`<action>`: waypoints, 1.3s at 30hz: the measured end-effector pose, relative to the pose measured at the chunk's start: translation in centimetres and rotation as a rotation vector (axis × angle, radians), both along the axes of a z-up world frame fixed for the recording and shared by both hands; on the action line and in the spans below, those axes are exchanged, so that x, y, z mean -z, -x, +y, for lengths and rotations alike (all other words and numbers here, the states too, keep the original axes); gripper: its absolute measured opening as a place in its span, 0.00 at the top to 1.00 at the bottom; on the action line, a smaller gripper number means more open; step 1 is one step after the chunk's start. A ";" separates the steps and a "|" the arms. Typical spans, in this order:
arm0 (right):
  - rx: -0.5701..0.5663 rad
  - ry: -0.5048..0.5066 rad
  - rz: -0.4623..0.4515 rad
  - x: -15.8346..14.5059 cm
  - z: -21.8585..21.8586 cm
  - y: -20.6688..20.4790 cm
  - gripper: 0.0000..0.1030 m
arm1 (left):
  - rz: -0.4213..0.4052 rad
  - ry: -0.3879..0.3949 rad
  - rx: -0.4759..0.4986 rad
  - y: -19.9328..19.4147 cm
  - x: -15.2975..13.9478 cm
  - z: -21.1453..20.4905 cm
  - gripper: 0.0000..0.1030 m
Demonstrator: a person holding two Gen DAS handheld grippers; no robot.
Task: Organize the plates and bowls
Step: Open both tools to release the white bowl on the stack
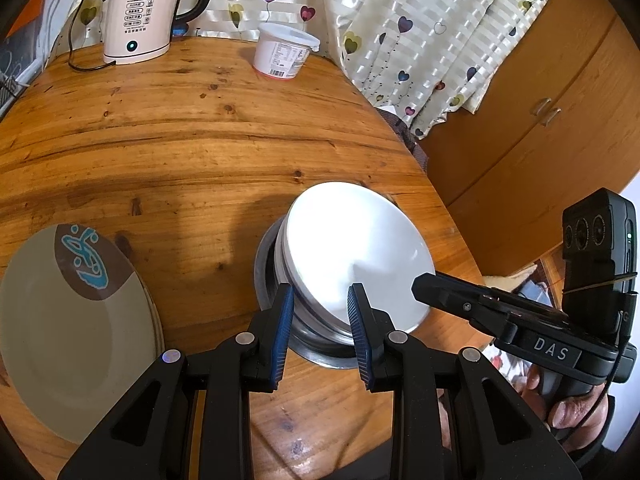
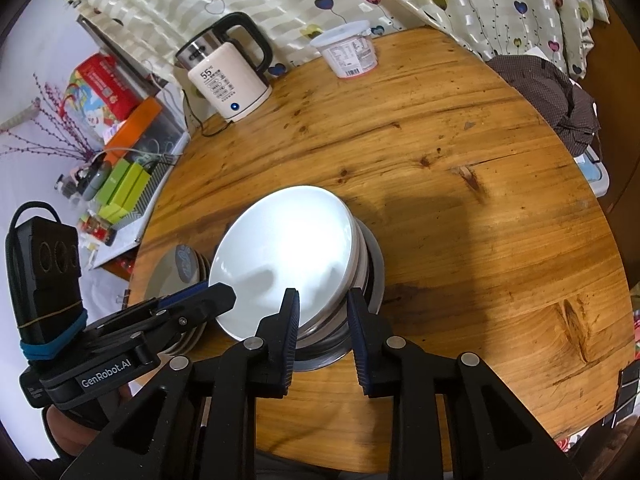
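Both jaws parted, straddling white bowl [image 1: 352, 252] rim.

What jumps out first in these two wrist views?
The bright white bowl, tilted atop a stack nested in a metal bowl near the table's front edge, with the left gripper and right gripper both at its rim, jaws open. Next, the grey plates with a blue motif, stacked to the left of it. At the far edge of the wooden table, a kettle reads 55 degrees beside a white tub.
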State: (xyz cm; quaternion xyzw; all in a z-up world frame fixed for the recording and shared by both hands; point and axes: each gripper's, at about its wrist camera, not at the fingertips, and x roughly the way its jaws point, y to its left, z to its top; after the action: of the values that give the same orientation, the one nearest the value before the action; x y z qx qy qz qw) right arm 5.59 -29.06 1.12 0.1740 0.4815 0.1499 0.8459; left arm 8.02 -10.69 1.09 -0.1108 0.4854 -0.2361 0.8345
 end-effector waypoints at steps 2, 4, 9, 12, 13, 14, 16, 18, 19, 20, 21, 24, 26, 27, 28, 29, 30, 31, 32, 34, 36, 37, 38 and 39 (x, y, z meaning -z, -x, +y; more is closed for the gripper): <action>0.000 0.002 0.000 0.0 0.1 0.0 0.76 | -0.001 0.001 0.003 0.0 0.0 0.0 0.72; 0.000 0.004 0.000 0.0 0.0 0.0 0.76 | -0.004 -0.005 0.004 -0.1 0.0 -0.1 0.72; 0.001 0.006 0.000 0.0 -0.1 -0.2 0.76 | -0.003 -0.004 0.005 -0.1 0.1 -0.1 0.72; 0.004 0.007 0.000 0.0 -0.4 -0.3 0.76 | -0.004 -0.006 0.007 -0.3 0.1 -0.2 0.72; 0.005 0.008 0.000 0.0 -0.5 -0.3 0.76 | -0.004 -0.006 0.008 -0.4 0.1 -0.3 0.72; 0.006 0.010 0.000 0.0 -0.5 -0.4 0.76 | -0.005 -0.008 0.008 -0.5 0.1 -0.3 0.72; 0.008 0.013 -0.001 0.0 -0.5 -0.5 0.76 | -0.007 -0.011 0.008 -0.6 0.1 -0.4 0.72; 0.011 0.013 -0.002 0.0 -0.6 -0.6 0.76 | -0.009 -0.012 0.009 -0.9 0.0 -0.6 0.72; 0.012 0.014 -0.002 0.0 -0.6 -0.7 0.76 | -0.010 -0.013 0.008 -1.0 0.0 -0.7 0.72; 0.013 0.014 -0.001 0.0 -0.6 -0.7 0.76 | -0.012 -0.015 0.009 -1.0 0.0 -0.7 0.72; 0.013 0.015 -0.001 0.0 -0.7 -0.8 0.76 | -0.013 -0.017 0.010 -1.1 0.0 -0.8 0.72; 0.016 0.016 0.000 0.1 -0.6 -0.8 0.76 | -0.017 -0.021 0.011 -1.3 0.0 -0.9 0.72; 0.017 0.016 -0.001 0.1 -0.6 -0.8 0.76 | -0.017 -0.021 0.011 -1.3 0.0 -0.9 0.72; 0.018 0.015 -0.001 0.1 -0.7 -0.8 0.76 | -0.018 -0.022 0.010 -1.4 0.0 -1.0 0.72; 0.018 0.013 -0.001 0.1 -0.7 -0.8 0.76 | -0.019 -0.023 0.010 -1.4 0.0 -1.1 0.72; 0.019 0.011 0.000 0.1 -0.7 -0.9 0.76 | -0.020 -0.023 0.010 -1.5 -0.1 -1.1 0.72; 0.019 0.008 0.000 0.1 -0.8 -0.9 0.75 | -0.020 -0.022 0.011 -1.5 0.0 -1.1 0.72; 0.019 0.006 0.000 0.1 -0.8 -1.0 0.75 | -0.021 -0.022 0.011 -1.7 0.0 -1.1 0.72; 0.019 0.002 0.001 0.1 -0.9 -1.0 0.75 | -0.021 -0.021 0.011 -1.7 0.0 -1.1 0.72; 0.019 -0.006 0.002 0.1 -1.0 -1.0 0.75 | -0.019 -0.013 0.012 -1.9 0.0 -1.0 0.72; 0.015 -0.013 0.001 0.1 -1.0 -1.0 0.75 | -0.011 -0.002 0.013 -2.0 0.2 -0.8 0.72; 0.014 -0.015 -0.001 0.1 -1.1 -1.0 0.75 | -0.008 0.003 0.010 -2.0 0.3 -0.6 0.72; 0.014 -0.018 -0.003 0.0 -1.2 -1.0 0.75 | -0.009 0.005 0.005 -2.0 0.2 -0.5 0.72; 0.013 -0.020 -0.006 0.0 -1.2 -1.0 0.75 | -0.011 0.006 0.001 -2.0 0.2 -0.4 0.72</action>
State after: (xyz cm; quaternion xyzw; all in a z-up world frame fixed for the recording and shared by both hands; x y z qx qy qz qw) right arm 6.58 -30.28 1.14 0.1852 0.4764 0.1495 0.8464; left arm 9.97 -11.04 0.89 -0.1118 0.4801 -0.2384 0.8367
